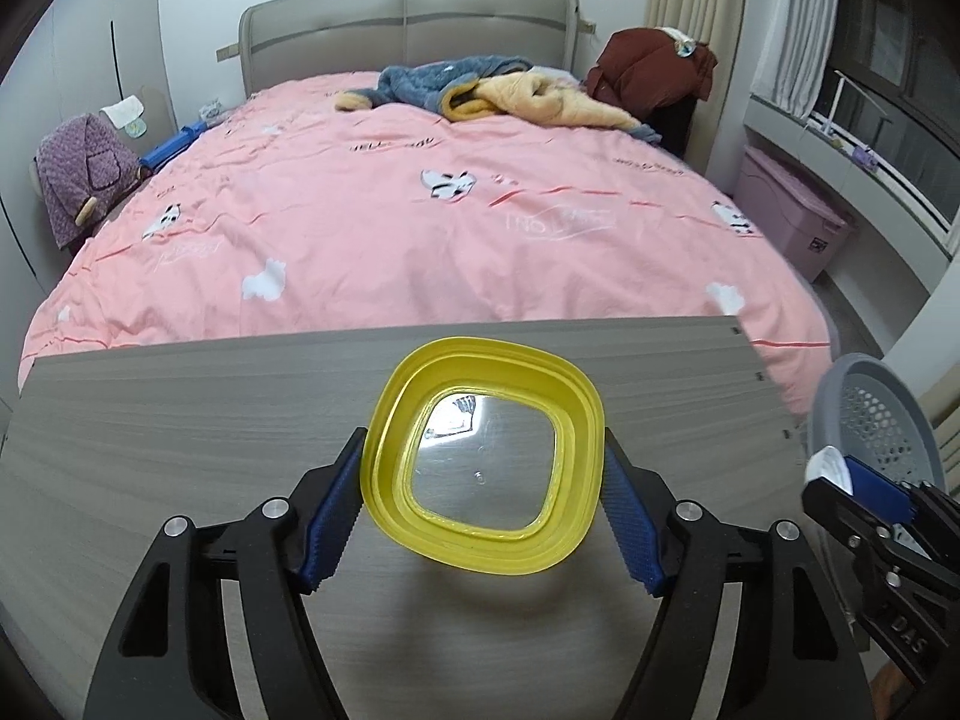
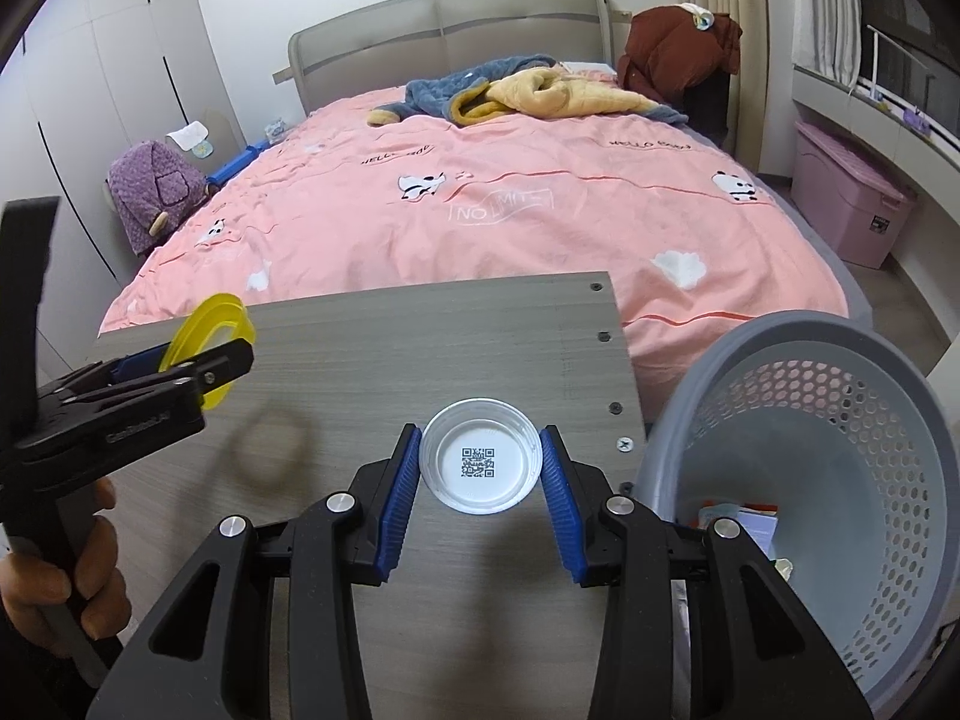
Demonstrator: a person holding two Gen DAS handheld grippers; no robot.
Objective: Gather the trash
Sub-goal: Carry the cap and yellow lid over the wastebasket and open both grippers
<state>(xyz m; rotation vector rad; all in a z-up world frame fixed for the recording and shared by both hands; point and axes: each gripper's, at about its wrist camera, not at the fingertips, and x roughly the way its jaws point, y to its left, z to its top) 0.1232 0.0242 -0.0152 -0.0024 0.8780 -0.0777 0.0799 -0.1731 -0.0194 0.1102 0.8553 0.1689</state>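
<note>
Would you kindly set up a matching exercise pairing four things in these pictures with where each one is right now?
Things:
1. yellow-rimmed lid
2. white round lid with a QR code
3. grey perforated basket
4. blue and yellow blanket

Places:
A. heaped near the headboard on the pink bed
B. between the pads of the right tongs
C. beside the table's right edge
D. gripped in the left tongs, lifted off the table

Pairs: 1-D, 2-B, 3-C, 4-A

basket: cut off at right edge | basket contents: partly hidden, unidentifiable
</note>
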